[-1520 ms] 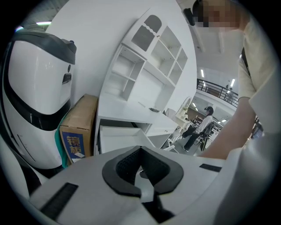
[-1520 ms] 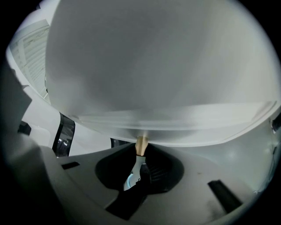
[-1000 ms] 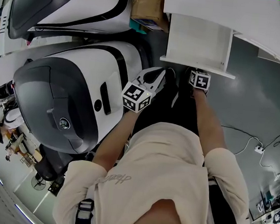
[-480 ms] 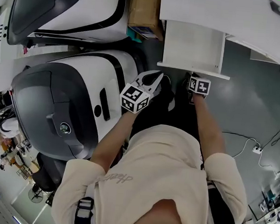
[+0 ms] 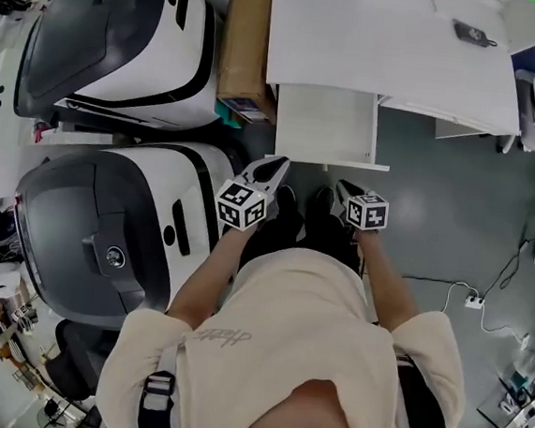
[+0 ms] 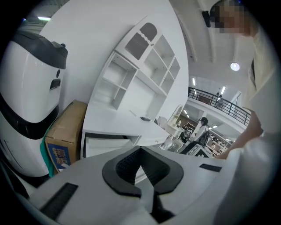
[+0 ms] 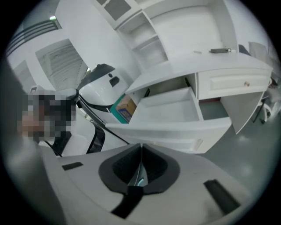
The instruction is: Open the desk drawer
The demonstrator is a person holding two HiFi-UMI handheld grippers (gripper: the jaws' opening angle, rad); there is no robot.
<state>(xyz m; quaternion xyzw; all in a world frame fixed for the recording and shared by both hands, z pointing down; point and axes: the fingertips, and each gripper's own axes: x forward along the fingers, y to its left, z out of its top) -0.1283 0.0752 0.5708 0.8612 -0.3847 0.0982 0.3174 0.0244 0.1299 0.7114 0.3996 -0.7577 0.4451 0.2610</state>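
Drawer (image 5: pixel 325 125) stands pulled out from under the table (image 5: pixel 377 50), so the pull looks finished. That likely explains why your left gripper (image 5: pixel 274 168) sits closed and empty just off the drawer front. Your right gripper (image 5: pixel 345 189) has just been closing on nothing.

cardboard box (image 5: pixel 244 41) left of desk drawer (image 5: pixel 325 125)
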